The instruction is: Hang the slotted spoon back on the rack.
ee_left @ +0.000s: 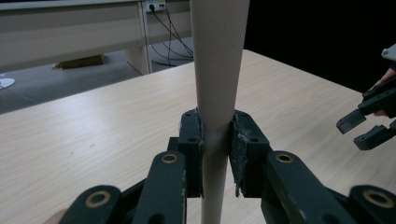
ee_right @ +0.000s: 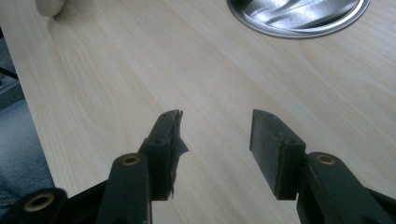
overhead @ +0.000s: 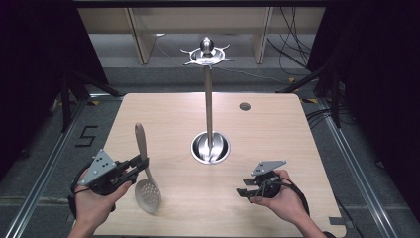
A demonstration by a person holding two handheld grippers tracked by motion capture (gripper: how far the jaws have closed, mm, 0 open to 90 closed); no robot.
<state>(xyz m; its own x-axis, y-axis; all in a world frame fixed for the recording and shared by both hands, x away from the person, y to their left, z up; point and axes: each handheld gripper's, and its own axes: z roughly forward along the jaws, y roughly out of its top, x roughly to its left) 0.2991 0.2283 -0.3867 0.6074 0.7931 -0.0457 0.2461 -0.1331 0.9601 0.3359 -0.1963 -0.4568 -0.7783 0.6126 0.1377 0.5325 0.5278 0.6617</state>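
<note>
A beige slotted spoon [overhead: 147, 192] stands nearly upright over the table's front left, perforated bowl down and handle [overhead: 140, 139] pointing up and away. My left gripper [overhead: 140, 164] is shut on the handle's lower part; in the left gripper view both pads clamp the handle [ee_left: 218, 70]. A steel utensil stand [overhead: 209, 94] rises from a round base [overhead: 211, 148] at the table's middle, with a ring of hooks [overhead: 206, 55] on top. My right gripper [overhead: 243, 188] rests low at the front right, open, nothing between its pads [ee_right: 215, 140].
The wooden table [overhead: 267, 134] has a small grommet hole [overhead: 244, 106] at the back right. The stand's steel base [ee_right: 299, 16] lies just ahead of my right gripper. Dark curtains and cables surround the table.
</note>
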